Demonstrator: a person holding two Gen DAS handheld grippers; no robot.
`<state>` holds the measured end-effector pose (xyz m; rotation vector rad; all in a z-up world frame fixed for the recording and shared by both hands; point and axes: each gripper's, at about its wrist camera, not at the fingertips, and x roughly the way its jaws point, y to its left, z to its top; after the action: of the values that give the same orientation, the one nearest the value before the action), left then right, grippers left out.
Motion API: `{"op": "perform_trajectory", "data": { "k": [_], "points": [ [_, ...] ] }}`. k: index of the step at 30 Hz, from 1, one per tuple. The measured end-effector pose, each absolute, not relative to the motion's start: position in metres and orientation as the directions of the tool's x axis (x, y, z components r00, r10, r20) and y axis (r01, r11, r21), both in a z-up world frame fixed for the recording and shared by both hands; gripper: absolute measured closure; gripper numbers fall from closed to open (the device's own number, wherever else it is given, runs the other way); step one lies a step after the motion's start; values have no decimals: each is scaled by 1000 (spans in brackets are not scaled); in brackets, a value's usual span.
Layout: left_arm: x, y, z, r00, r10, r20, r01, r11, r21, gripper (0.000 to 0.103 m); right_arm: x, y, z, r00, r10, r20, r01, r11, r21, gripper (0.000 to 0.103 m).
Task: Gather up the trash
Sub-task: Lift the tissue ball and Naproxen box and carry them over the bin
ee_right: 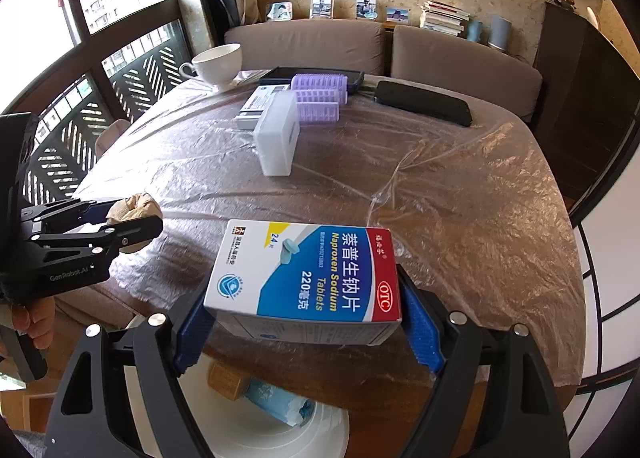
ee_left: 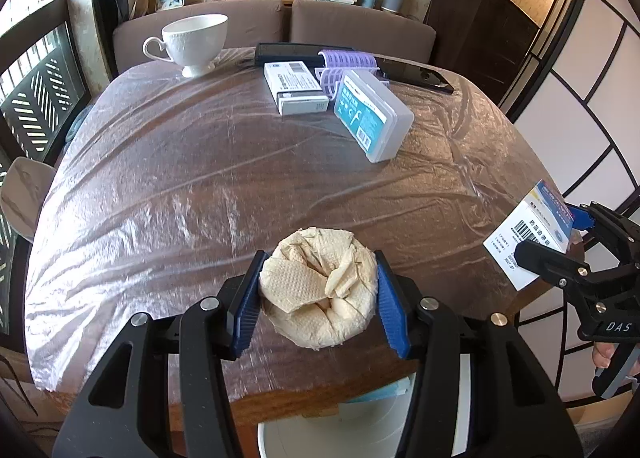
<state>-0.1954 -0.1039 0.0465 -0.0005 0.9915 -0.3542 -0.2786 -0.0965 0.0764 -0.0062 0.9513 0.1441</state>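
Observation:
My left gripper (ee_left: 318, 300) is shut on a crumpled beige paper wad (ee_left: 318, 294), held just above the near edge of the plastic-covered table (ee_left: 200, 186). My right gripper (ee_right: 308, 322) is shut on a blue, white and red medicine box (ee_right: 308, 274), held over the table's near edge. From the left wrist view the right gripper (ee_left: 576, 254) and its box (ee_left: 528, 238) are at the right. From the right wrist view the left gripper (ee_right: 116, 226) and the wad (ee_right: 136, 208) are at the left. A white bin (ee_right: 280, 430) stands below the table edge, holding a cork and a blue wrapper.
At the far side of the table stand a white cup (ee_left: 192, 42), a white medicine box (ee_left: 296, 86), a clear plastic case (ee_left: 372, 114), purple hair rollers (ee_left: 348, 62), a tablet (ee_right: 312, 76) and a black case (ee_right: 424, 102). A sofa (ee_left: 280, 26) stands behind.

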Motion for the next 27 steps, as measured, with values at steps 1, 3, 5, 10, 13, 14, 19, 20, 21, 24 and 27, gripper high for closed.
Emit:
{"op": "perform_trajectory", "data": {
  "k": [1, 3, 5, 10, 13, 14, 19, 20, 21, 24, 27],
  "points": [
    [-197, -104, 46, 493, -292, -819, 293, 943, -160, 50, -279, -96, 76, 569, 123, -813, -128, 990, 60, 23],
    [-200, -104, 46, 489, -291, -822, 295, 942, -159, 50, -283, -97, 76, 562, 138, -815, -137, 988, 73, 23],
    [-203, -104, 46, 484, -292, -825, 297, 942, -159, 50, -285, -97, 76, 558, 145, -817, -144, 987, 77, 23],
    [-211, -103, 48, 477, -296, -828, 298, 940, -164, 50, -293, -95, 77, 549, 162, -820, -171, 982, 79, 23],
    [-216, -102, 49, 473, -297, -829, 301, 939, -165, 50, -298, -95, 77, 540, 182, -822, -190, 977, 92, 23],
    [-218, -102, 49, 472, -298, -830, 302, 939, -166, 50, -300, -94, 77, 536, 188, -823, -196, 976, 95, 23],
    [-228, -103, 49, 459, -305, -834, 311, 935, -171, 50, -309, -93, 78, 526, 209, -825, -221, 970, 105, 23],
    [-230, -103, 49, 456, -306, -836, 314, 934, -171, 50, -311, -92, 79, 524, 213, -824, -224, 969, 107, 23],
    [-232, -104, 49, 453, -306, -837, 316, 933, -170, 50, -313, -91, 79, 523, 218, -824, -231, 967, 109, 23],
    [-237, -106, 48, 442, -310, -842, 322, 931, -173, 50, -319, -90, 80, 514, 234, -825, -250, 961, 117, 23],
    [-243, -108, 47, 436, -313, -844, 330, 928, -174, 50, -324, -88, 80, 504, 250, -827, -263, 956, 129, 23]
  ]
}}
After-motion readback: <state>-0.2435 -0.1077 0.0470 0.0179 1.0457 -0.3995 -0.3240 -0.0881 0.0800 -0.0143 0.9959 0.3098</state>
